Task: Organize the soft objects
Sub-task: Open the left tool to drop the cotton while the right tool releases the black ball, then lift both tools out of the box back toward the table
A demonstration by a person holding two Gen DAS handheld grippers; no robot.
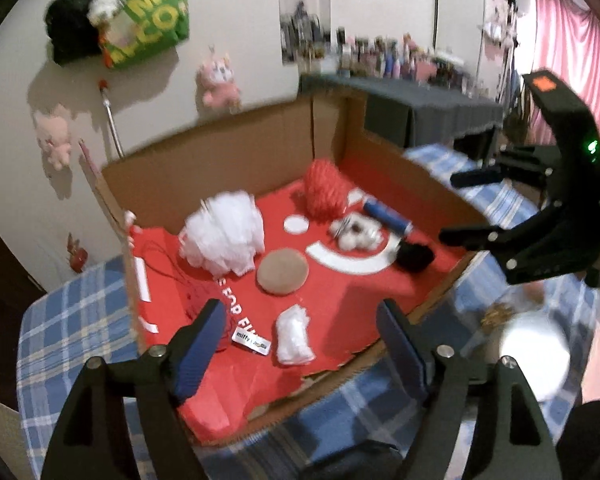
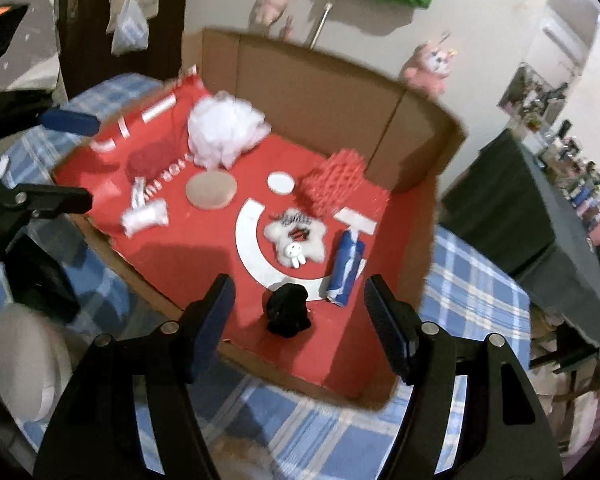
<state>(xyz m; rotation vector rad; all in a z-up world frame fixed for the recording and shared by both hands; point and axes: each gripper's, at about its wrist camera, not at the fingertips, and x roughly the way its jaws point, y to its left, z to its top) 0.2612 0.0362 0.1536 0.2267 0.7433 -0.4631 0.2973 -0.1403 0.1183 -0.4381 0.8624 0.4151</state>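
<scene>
A shallow cardboard box [image 1: 228, 152] lined with red paper is being shown at the centre of both views, resting on a blue plaid tabletop [image 1: 72, 320]. Inside it, a white fluffy pouf [image 1: 222, 236], a red mesh pouf [image 1: 324, 188], a tan round pad [image 1: 283, 271], a small white bundle [image 1: 294, 336], a white star-shaped plush [image 2: 296, 236], a blue-and-white roll [image 2: 346, 268] and a black soft lump [image 2: 288, 314] are being kept well apart. The left tongs [image 1: 300, 340] are being held spread over the lower part of the left view, nothing between them. The right tongs [image 2: 300, 320] are being held spread around the black lump without touching it. A white bowl [image 1: 536, 356] is being seen blurred beside the box.
</scene>
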